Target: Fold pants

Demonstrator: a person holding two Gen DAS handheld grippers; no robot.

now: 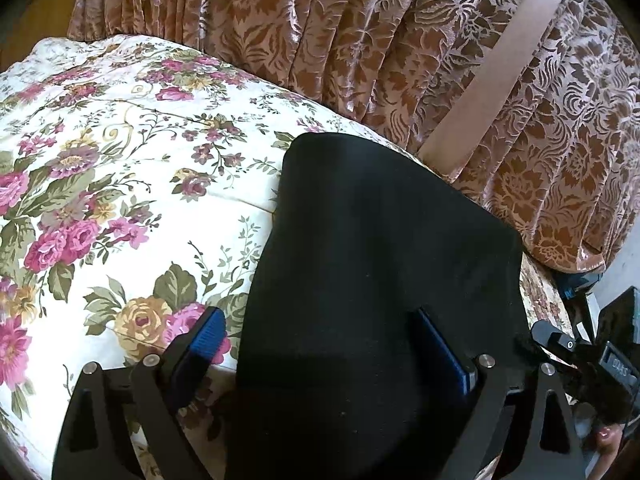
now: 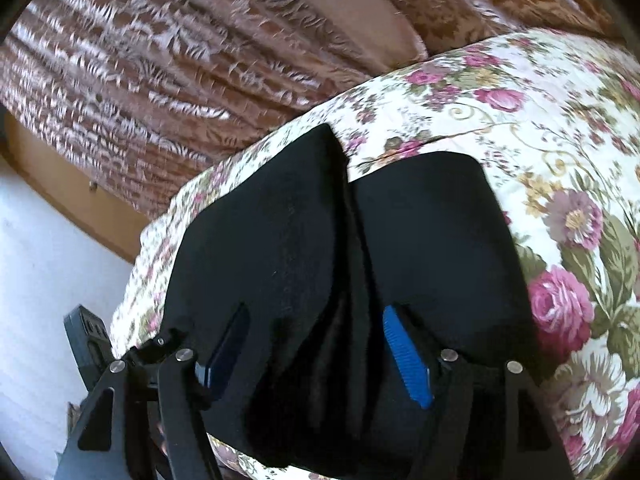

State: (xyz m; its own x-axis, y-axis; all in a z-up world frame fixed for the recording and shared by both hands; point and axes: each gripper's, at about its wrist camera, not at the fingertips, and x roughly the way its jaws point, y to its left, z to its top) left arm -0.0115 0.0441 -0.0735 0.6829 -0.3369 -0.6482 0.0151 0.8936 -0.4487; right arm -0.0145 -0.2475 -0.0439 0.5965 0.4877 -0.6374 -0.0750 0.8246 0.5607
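Black pants (image 1: 384, 264) lie folded on a flowered bedspread (image 1: 120, 168). In the left wrist view my left gripper (image 1: 326, 344) stands wide open over their near left edge; its left pad (image 1: 208, 332) rests above the bedspread and the right one is over the black cloth. From the right wrist view the pants (image 2: 280, 232) show as two side-by-side panels with a dark crease between them. There my right gripper (image 2: 316, 348) is open astride that crease, loose folds of cloth lying between its blue pads (image 2: 404, 352). Part of the right gripper (image 1: 600, 360) shows at the left view's right edge.
Brown patterned curtains (image 1: 360, 40) hang close behind the bed. The bed's edge drops to a pale floor (image 2: 40, 260) on the left of the right wrist view, beside a wooden strip (image 2: 80, 196). A person's fingertip (image 1: 608, 436) shows by the right gripper.
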